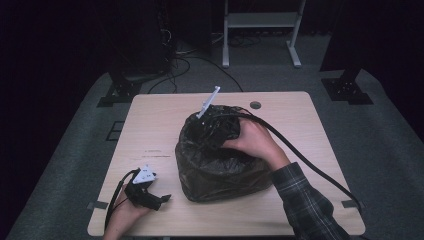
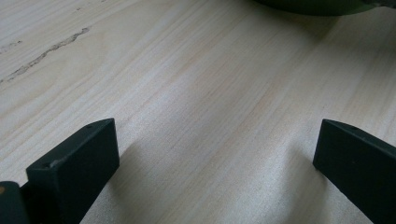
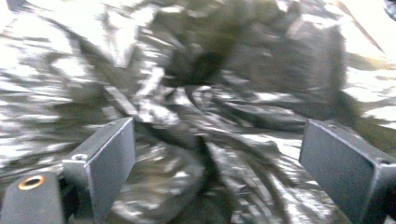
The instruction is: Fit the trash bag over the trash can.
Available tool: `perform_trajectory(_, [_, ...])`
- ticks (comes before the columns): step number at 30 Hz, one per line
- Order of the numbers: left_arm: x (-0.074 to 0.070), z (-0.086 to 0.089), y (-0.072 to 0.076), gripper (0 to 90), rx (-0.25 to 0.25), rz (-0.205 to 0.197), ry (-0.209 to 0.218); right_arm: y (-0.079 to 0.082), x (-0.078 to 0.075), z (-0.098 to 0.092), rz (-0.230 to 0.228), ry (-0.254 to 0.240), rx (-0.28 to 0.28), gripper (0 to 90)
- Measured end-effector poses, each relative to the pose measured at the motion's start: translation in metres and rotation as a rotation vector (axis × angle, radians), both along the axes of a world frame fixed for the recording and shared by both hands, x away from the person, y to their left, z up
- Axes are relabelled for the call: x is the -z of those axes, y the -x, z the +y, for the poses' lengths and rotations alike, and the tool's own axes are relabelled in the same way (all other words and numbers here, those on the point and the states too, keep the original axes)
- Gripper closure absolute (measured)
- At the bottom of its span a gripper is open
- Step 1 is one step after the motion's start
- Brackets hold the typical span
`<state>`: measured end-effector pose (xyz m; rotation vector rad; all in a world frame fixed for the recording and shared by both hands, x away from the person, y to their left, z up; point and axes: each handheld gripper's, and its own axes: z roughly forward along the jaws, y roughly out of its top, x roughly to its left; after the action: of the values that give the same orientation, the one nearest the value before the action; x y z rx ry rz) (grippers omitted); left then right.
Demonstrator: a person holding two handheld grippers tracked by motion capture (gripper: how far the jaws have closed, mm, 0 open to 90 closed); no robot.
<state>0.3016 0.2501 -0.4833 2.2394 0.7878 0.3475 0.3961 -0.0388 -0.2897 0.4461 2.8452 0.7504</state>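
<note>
The high view looks forward and down from above the person's side, taking in the whole counter [image 1: 150,120], the floor around it and dark stands at the far end. The left gripper view rides low on the left tongs [image 2: 215,154] and faces along the wood grain, very near the surface — a dark green edge shows at its top. The right gripper view rides on the right tongs [image 3: 217,154], pressed close to the crumpled black bag [image 3: 210,70]. That bag [image 1: 220,165] sits mid-counter in the high view, as does the bare wood under the left tongs [image 1: 162,198].
</note>
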Motion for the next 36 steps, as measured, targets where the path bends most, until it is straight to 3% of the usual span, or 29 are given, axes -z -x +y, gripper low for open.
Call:
perform_trajectory(8, [0.000,0.000,0.000,0.0,0.001,0.001,-0.001,0.014,0.007,0.012,0.025,-0.023,-0.054,9.4])
perform_trajectory(16, [0.000,0.000,0.000,0.0,0.001,0.001,0.000,0.015,0.028,0.028,0.071,0.033,-0.072,9.4])
perform_trajectory(23, [0.000,0.000,0.000,0.0,0.001,0.001,0.000,0.015,0.037,0.032,0.097,0.064,-0.088,9.3])
perform_trajectory(36, [0.000,0.000,0.000,0.0,0.001,0.000,-0.001,0.012,0.007,0.009,0.051,-0.008,-0.052,9.2])
